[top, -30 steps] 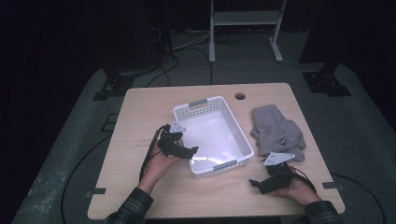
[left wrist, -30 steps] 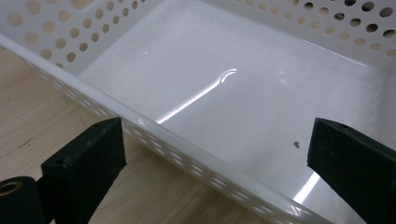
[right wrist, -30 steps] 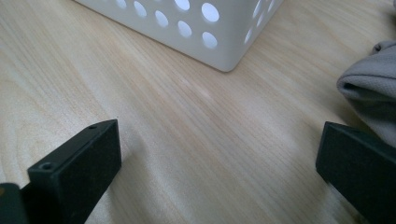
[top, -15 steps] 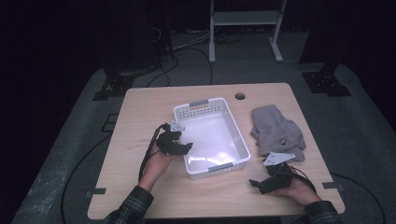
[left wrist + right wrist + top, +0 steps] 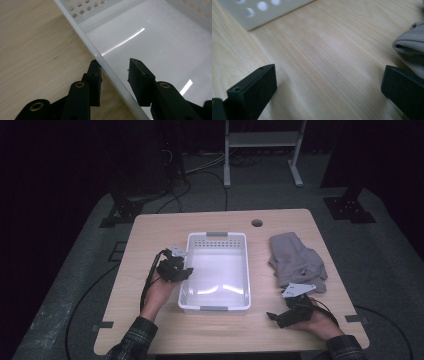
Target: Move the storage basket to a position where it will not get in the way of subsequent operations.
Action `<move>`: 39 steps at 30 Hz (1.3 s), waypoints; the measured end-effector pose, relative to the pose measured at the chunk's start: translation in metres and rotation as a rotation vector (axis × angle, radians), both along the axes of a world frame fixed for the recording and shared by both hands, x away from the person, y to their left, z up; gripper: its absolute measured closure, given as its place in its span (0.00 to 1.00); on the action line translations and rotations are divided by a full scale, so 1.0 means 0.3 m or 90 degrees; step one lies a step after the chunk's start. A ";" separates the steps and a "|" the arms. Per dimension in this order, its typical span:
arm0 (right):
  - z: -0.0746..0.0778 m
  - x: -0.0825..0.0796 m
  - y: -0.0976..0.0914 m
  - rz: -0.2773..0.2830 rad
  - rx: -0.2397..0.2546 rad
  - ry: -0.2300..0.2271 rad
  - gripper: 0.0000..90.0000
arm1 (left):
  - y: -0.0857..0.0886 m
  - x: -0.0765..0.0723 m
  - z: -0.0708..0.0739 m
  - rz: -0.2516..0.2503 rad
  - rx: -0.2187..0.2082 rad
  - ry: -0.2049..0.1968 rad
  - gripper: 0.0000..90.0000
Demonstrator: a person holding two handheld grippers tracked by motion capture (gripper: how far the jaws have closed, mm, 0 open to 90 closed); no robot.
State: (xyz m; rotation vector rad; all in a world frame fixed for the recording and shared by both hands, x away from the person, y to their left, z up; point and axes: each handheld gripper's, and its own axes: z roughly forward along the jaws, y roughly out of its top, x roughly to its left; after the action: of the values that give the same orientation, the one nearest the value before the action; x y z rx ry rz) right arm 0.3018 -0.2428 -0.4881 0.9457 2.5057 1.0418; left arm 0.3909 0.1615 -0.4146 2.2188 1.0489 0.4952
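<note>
- Since a moment ago the white basket (image 5: 218, 270) has turned: it sat crooked on the table (image 5: 150, 235), and now it sits straight, in the middle.
- My left gripper (image 5: 113, 72) has just been closing its jaws, and now they sit over the basket's left rim, 1 jaw outside and 1 jaw inside.
- From the left gripper view, the outside jaw touches the rim, and the inside jaw has a small gap, so the rim is between them but not squeezed.
- My right gripper (image 5: 285, 312) rests on the table near the front right corner, with its jaws wide apart and nothing between them.
- Just behind my right gripper lies a grey cloth (image 5: 296, 262), well apart from the basket.
</note>
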 end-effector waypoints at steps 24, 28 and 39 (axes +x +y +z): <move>0.000 -0.003 -0.001 -0.001 0.000 0.000 0.00 | 0.133 -0.027 0.033 0.028 -0.005 0.005 0.62; 0.000 -0.003 -0.001 -0.002 0.000 0.000 0.00 | 0.151 -0.068 0.038 0.027 -0.011 0.009 0.60; 0.000 -0.005 -0.001 -0.003 0.000 0.000 0.00 | 0.155 -0.158 0.009 0.020 0.033 0.039 0.73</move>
State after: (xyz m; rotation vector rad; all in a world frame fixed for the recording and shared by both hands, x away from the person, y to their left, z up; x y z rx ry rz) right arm 0.3004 -0.2432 -0.4881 0.9510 2.5029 1.0400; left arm 0.3436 0.2079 -0.4119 2.2798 1.1155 0.4752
